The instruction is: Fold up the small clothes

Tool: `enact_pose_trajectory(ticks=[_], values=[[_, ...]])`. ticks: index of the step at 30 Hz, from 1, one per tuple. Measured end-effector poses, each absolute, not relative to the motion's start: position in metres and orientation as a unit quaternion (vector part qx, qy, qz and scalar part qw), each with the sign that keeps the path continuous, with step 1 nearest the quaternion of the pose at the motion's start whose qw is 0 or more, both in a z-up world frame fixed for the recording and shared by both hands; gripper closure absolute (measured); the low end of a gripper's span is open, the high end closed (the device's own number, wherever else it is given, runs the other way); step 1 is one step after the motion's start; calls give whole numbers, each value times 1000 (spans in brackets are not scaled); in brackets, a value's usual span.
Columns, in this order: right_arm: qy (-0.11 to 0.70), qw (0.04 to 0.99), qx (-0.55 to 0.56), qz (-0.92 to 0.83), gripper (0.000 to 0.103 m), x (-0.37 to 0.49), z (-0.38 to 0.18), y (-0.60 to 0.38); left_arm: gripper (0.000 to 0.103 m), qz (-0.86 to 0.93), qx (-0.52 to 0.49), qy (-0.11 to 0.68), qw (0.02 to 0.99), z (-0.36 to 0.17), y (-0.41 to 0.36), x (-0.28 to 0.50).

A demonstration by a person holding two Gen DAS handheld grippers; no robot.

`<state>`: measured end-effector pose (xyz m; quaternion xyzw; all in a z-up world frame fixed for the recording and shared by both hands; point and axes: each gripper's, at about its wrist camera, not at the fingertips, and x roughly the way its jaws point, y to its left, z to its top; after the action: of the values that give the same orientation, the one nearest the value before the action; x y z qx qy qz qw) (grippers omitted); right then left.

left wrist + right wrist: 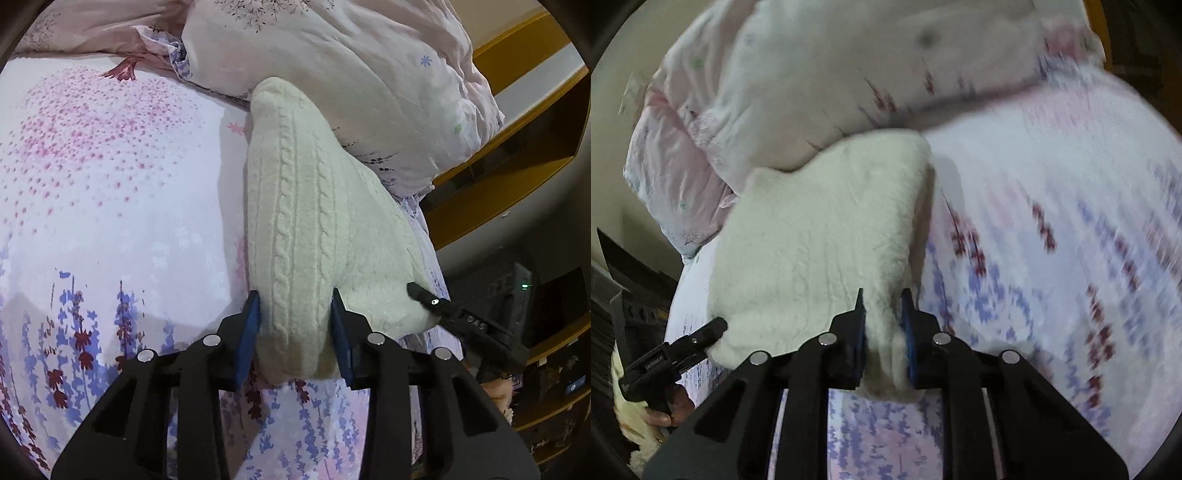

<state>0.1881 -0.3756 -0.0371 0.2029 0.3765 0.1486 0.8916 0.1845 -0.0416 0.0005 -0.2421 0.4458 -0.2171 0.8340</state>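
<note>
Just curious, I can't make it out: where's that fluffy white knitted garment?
The cream cable-knit garment lies on the floral bedsheet, against the pink quilt, its near edge between both claws.

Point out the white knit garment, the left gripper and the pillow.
white knit garment (295, 206), left wrist view, cable-knit middle.
left gripper (295, 302), left wrist view, between its fingertips.
pillow (351, 85), left wrist view, pale cover.
</note>
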Motion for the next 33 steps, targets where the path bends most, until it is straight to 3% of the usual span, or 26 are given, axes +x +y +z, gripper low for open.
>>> enact_pose_trajectory(ticks=[3, 5, 7, 8, 18, 19, 21, 22, 23, 25, 27, 31, 33], values=[[383, 886, 213, 152, 73, 189, -34, -379, 60, -222, -231, 451, 833, 4, -42, 186], [384, 883, 221, 153, 54, 191, -29, -383, 54, -231, -251, 460, 820, 10, -35, 192], [371, 881, 249, 158, 42, 199, -18, -395, 33, -232, -258, 452, 821, 21, -27, 200], [363, 879, 263, 160, 39, 205, -14, -400, 27, -228, -258, 446, 826, 27, -23, 207], [397, 838, 337, 161, 39, 307, -9, -406, 25, -183, -309, 492, 793, 15, -16, 322], [402, 837, 334, 160, 45, 314, -8, -403, 25, -185, -310, 494, 791, 13, -20, 328], [412, 837, 325, 154, 65, 324, -11, -398, 25, -185, -305, 491, 795, 10, -27, 339], [410, 843, 314, 151, 90, 326, -10, -394, 32, -186, -305, 488, 796, 9, -30, 343], [402, 850, 302, 156, 94, 327, -6, -390, 39, -192, -307, 484, 797, 7, -33, 348], [363, 874, 279, 164, 95, 319, 8, -384, 71, -201, -310, 479, 796, 6, -36, 355], [337, 900, 239, 141, 96, 312, 19, -381, 88, -196, -300, 467, 808, 7, -34, 357], [379, 894, 223, 82, 96, 328, 5, -386, 99, -154, -313, 459, 817, -2, -20, 358], [402, 888, 215, 67, 96, 335, -9, -382, 99, -140, -308, 461, 820, -7, -19, 361]])
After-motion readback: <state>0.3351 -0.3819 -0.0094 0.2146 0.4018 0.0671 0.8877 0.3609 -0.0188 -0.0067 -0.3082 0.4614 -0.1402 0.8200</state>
